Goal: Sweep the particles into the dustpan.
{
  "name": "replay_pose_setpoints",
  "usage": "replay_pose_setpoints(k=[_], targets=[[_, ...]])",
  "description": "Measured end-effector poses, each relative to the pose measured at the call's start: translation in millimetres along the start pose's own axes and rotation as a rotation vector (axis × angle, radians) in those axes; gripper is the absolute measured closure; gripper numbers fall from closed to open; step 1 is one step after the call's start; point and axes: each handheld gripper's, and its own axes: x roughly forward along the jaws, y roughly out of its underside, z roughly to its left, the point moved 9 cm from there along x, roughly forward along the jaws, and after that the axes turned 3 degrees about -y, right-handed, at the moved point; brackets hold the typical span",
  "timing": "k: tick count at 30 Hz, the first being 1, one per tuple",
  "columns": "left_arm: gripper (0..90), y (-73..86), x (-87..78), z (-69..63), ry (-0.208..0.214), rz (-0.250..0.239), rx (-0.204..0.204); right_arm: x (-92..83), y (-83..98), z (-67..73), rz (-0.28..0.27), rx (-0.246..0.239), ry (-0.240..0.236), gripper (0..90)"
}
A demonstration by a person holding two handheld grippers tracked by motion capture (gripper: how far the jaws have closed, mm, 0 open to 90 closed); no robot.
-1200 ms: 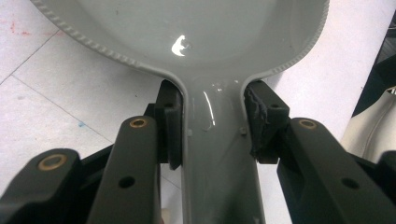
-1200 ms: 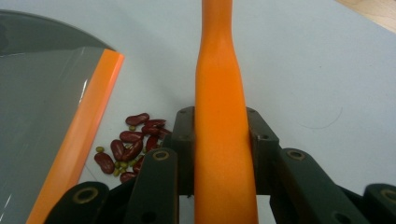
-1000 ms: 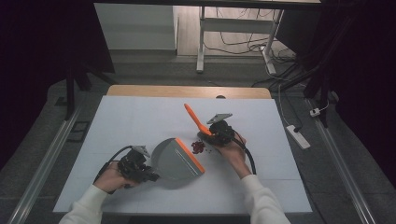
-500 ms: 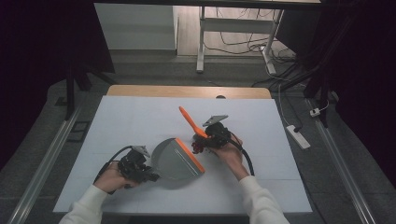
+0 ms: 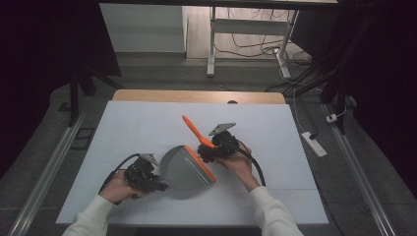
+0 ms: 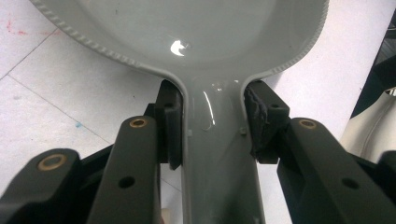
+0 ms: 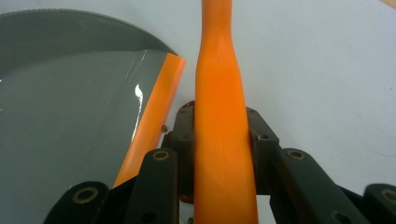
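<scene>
From the high view, one grey dustpan (image 5: 186,170) lies flat on the white worktop (image 5: 147,123), its orange front lip (image 5: 200,162) turned toward the person's right side. One orange brush handle (image 5: 195,131) slants up and away over the worktop just beyond that lip. Two claws are at work: the left claw (image 5: 160,186) sits at the near-left edge of the dustpan, where the pan narrows into its handle, and the right claw (image 5: 205,147) sits just beside the orange lip, at the lower end of the orange handle. Each claw carries one grey three-cornered plate and trails one black cable. Two white sleeves come in from the bottom edge. Off the worktop, on the floor to the right, lies one white power strip (image 5: 314,144).

In the left gripper view, the left claw (image 6: 212,126) is clenched on the grey dustpan handle (image 6: 215,154), with one pad pressed against each side of it. The wide pan (image 6: 187,32) opens out beyond the pads, with a ribbed rim, and the white worktop shows on both sides.

In the right gripper view, the right claw (image 7: 219,135) is grasping the orange brush handle (image 7: 219,102), which runs straight up between the two pads and touches both. To its left lies the grey dustpan (image 7: 70,102), its orange lip (image 7: 152,112) just beside the claw.
</scene>
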Motion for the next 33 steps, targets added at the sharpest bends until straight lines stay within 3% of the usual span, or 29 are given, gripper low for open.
replay_pose_setpoints(k=[13,28,33], targets=[[61.3,-0.5,2.0,-0.2,0.000,0.004,-0.002,2.7,-2.5,-0.8,-0.029,0.014,-0.006,70.0],[61.3,-0.9,1.6,-0.7,0.001,0.002,-0.006,5.7,-4.9,9.2,-0.026,-0.029,-0.018,70.0],[61.3,-0.8,2.0,-0.6,0.002,0.002,-0.008,5.6,-5.0,12.1,-0.030,-0.032,-0.043,70.0]])
